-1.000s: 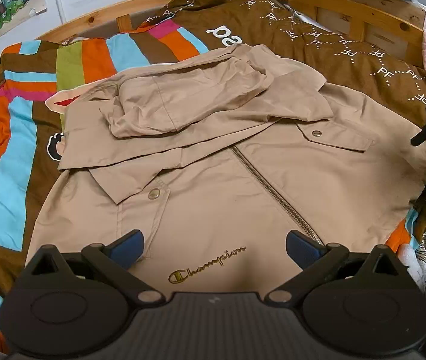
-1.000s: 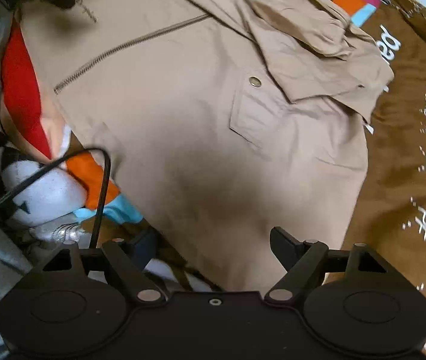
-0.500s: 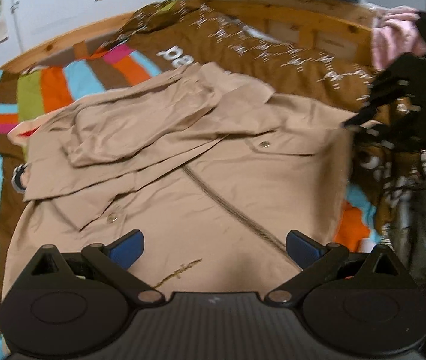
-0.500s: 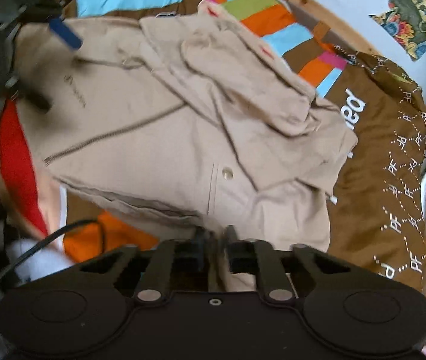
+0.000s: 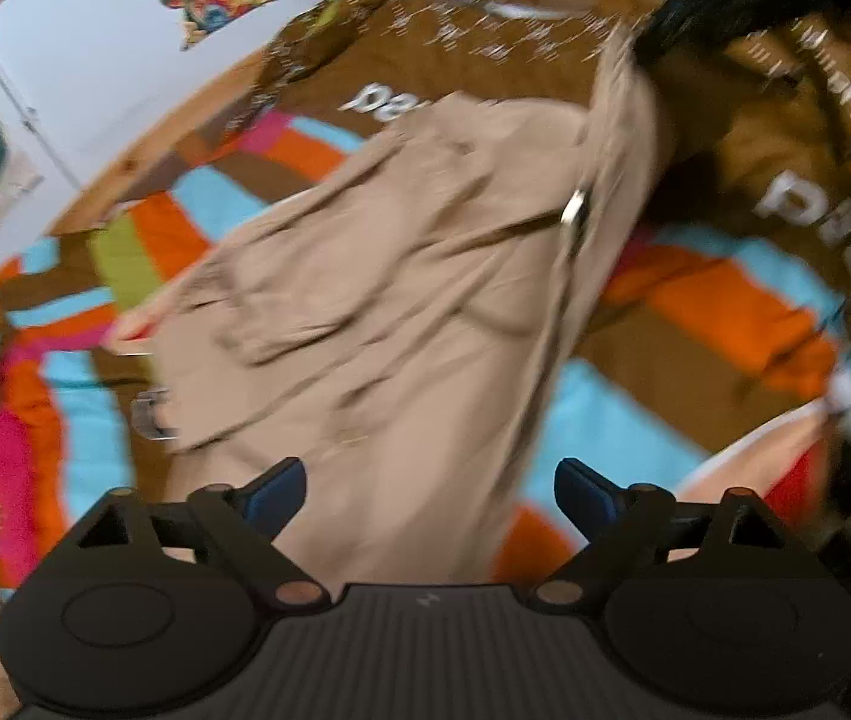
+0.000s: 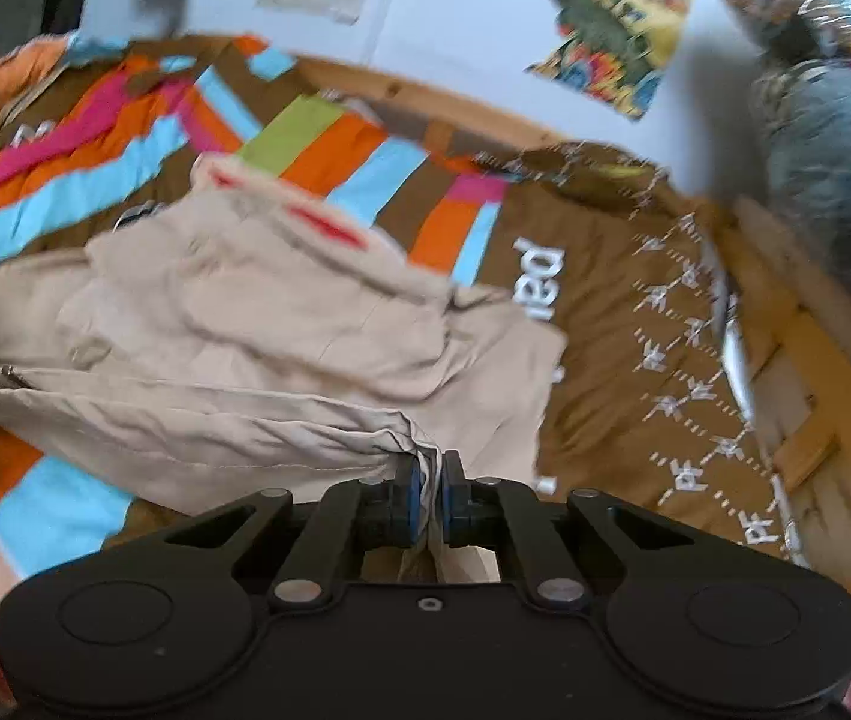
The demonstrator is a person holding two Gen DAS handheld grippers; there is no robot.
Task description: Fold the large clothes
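Both tongs sit over the bed, but only one has cloth in it. On the right gripper (image 6: 430,495) the blue pads (image 6: 410,501) are pressed together on a bunched edge of the tan jacket (image 6: 281,354), the fabric rising from the bed in a taut ridge toward the jaws. The left gripper (image 5: 428,495) has its fingers spread wide with nothing between them, hovering above the near part of the jacket (image 5: 401,300).

From the left wrist view, the jacket's right edge is lifted in a tall fold toward a dark shape at the upper right, which is too blurred to identify; a small metal snap (image 5: 574,211) glints on that lifted edge. The right wrist view alone shows the clamp itself and the jacket's far portion lying crumpled on the striped bedspread (image 6: 329,144), with a brown printed cover (image 6: 635,324) to the right and the wooden bed frame (image 6: 809,396) beyond it.

Motion blur smears both views, so the jacket's zipper and logo cannot be made out, and its near hem is hidden behind the gripper bodies.
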